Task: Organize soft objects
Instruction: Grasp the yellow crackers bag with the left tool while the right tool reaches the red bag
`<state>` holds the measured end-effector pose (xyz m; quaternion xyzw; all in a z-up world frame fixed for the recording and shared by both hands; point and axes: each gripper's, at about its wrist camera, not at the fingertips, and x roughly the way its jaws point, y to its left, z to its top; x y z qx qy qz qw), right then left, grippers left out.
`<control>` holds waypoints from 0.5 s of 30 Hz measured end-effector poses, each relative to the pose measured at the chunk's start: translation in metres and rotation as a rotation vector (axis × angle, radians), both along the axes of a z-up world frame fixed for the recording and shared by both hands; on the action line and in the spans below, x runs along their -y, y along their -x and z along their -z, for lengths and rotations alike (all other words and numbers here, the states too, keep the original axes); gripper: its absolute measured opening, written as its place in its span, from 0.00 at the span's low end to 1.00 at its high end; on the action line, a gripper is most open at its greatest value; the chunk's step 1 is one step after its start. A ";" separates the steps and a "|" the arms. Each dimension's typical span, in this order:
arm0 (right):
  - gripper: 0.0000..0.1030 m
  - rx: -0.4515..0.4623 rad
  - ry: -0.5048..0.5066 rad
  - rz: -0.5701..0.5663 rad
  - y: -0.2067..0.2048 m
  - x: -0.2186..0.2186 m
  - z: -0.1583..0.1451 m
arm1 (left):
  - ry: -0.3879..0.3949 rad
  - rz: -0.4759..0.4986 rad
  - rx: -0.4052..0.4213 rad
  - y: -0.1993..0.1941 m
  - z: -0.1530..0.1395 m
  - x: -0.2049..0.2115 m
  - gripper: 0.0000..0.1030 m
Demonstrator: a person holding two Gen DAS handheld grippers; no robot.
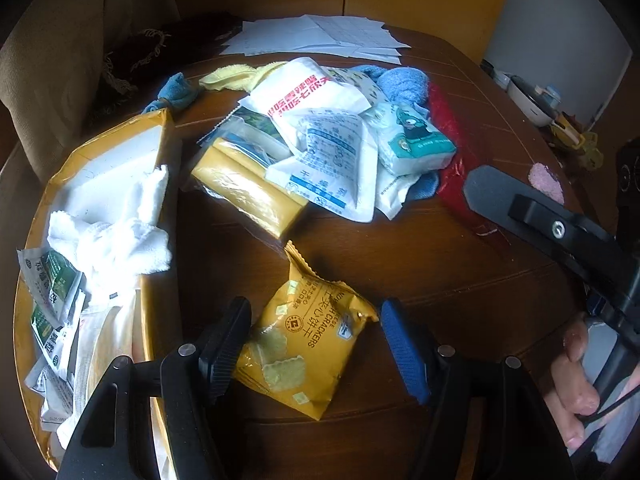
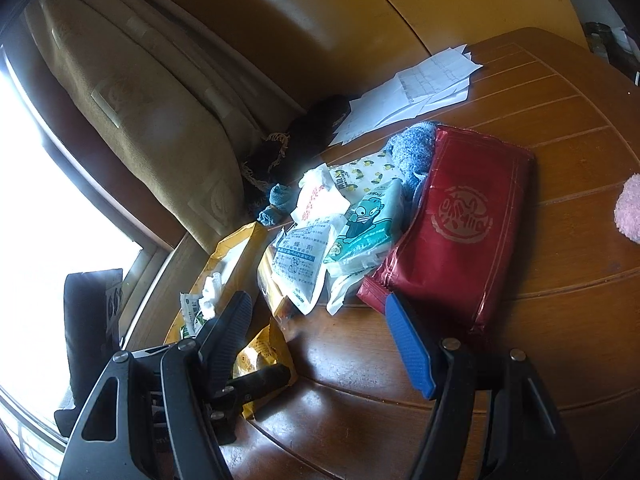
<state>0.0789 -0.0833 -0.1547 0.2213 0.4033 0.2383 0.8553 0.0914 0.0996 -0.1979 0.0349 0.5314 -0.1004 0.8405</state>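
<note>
Left gripper (image 1: pixel 314 350) open, astride yellow crinkly cracker packet (image 1: pixel 304 344) on brown wooden tabletop (image 1: pixel 440 272) | right gripper (image 2: pixel 320 340) open, empty | I'd close gently mid-packet (crackers crush), then lift toward yellow box (image 1: pixel 80 160).

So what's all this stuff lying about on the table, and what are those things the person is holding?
cracker packet: one, yellow, near table edge, between the left tool's fingers
yellow tray: one, table's left side, holding a white cloth and green-and-white sachets
packet pile: several, mostly white, some with blue or red print, table centre
yellow pack: one, in clear wrap, at the pile's left
blue cloths: at least two, behind the pile
yellow cloth: one, behind the pile
red pouch: one, right of the pile
papers: several, white, far edge
pink fluffy thing: one, far right
left tool: open
right tool: open, empty
hand: one, holding the right tool
</note>
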 end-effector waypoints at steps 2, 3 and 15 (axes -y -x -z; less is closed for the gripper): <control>0.67 0.000 0.001 -0.004 0.000 -0.001 0.000 | 0.000 0.021 -0.013 0.008 -0.001 0.004 0.69; 0.67 0.001 0.002 -0.006 0.000 -0.002 0.000 | 0.004 0.028 -0.009 0.011 -0.002 0.005 0.69; 0.67 -0.001 0.007 -0.012 0.001 -0.004 0.000 | -0.015 0.022 -0.002 0.011 0.004 0.009 0.69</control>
